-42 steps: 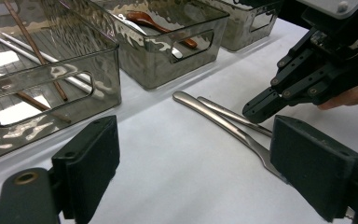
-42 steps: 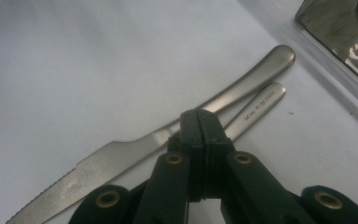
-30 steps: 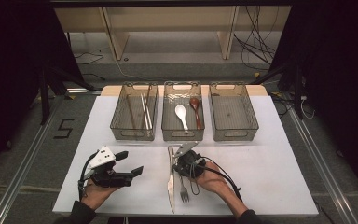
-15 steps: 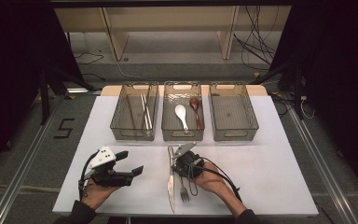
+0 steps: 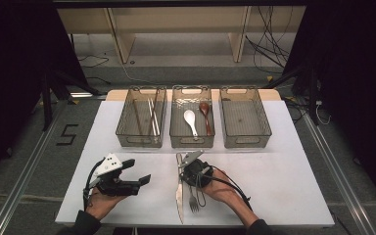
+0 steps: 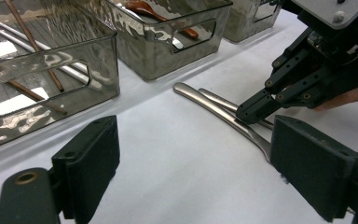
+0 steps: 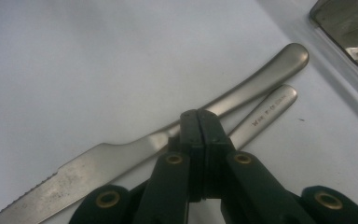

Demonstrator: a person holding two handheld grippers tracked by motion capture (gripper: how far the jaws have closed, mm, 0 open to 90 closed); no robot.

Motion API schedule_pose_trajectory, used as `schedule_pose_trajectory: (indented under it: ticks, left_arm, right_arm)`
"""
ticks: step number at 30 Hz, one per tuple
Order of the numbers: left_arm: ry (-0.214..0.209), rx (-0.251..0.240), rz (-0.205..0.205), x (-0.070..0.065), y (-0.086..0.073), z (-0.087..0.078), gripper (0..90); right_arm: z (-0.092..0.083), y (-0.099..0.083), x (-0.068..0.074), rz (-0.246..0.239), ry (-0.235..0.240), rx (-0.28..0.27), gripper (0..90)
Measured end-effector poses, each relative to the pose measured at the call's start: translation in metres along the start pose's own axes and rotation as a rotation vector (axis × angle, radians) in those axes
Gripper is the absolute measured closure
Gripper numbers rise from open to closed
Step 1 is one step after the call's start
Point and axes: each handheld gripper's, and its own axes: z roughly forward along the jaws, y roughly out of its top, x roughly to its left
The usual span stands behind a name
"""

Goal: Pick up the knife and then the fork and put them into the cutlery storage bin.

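A steel knife (image 5: 178, 192) and a fork (image 5: 193, 199) lie side by side on the white table (image 5: 284, 186), near its front edge. My right gripper (image 5: 181, 168) is shut, its tips resting right over the two handles. In the right gripper view the jaws (image 7: 199, 120) are pressed together above the knife (image 7: 247, 93) and the fork handle (image 7: 266, 111), and nothing shows between them. My left gripper (image 5: 138, 172) is held at the front left, open and empty. In its own view its fingertips (image 6: 200, 158) frame the knife (image 6: 212, 108) and the right gripper (image 6: 251, 109).
Three clear bins stand in a row at the back of the table. The left bin (image 5: 126, 128) holds chopsticks (image 5: 152, 115). The middle bin (image 5: 192, 142) holds a white spoon (image 5: 190, 120) and a brown spoon (image 5: 206, 113). The right bin (image 5: 245, 117) holds nothing.
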Motion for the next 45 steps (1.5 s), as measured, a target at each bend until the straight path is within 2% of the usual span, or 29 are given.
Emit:
schedule_pose_trajectory:
  ticks: [3,12,14,17,22,25,33,40,42,45]
  left_arm:
    - [-0.003,0.005,0.006,0.000,0.000,0.001,15.9]
    - [0.002,0.002,-0.004,0.002,-0.001,-0.001,15.9]
    - [0.000,0.008,0.004,0.002,-0.001,-0.001,15.9]
    - [0.001,0.009,0.004,0.000,-0.002,0.000,15.9]
    - [0.005,0.010,0.005,0.001,-0.002,-0.001,15.9]
    - [0.005,0.011,0.006,0.001,-0.002,-0.001,15.9]
    - [0.006,0.007,0.005,0.001,-0.002,-0.001,15.9]
    - [0.006,0.005,0.007,0.000,-0.002,-0.002,15.9]
    - [0.007,0.003,0.008,0.000,-0.001,-0.002,15.9]
    - [0.008,-0.001,0.007,0.000,-0.001,-0.002,15.9]
  right_arm:
    - [0.001,0.002,0.002,-0.024,-0.031,0.007,90.0]
    - [0.001,0.003,0.001,-0.007,-0.042,0.041,90.0]
    - [0.000,0.003,-0.001,-0.006,-0.056,0.051,90.0]
    - [-0.002,0.000,-0.004,0.006,-0.059,0.060,90.0]
    - [-0.010,-0.005,-0.010,0.052,-0.072,0.108,90.0]
    - [-0.017,-0.012,-0.015,0.090,-0.075,0.129,90.0]
    - [-0.036,-0.031,-0.021,0.154,-0.079,0.181,90.0]
    - [-0.047,-0.040,-0.019,0.164,-0.084,0.234,90.0]
    - [-0.048,-0.040,-0.020,0.151,-0.093,0.231,90.0]
    - [-0.048,-0.032,-0.022,0.137,-0.091,0.136,90.0]
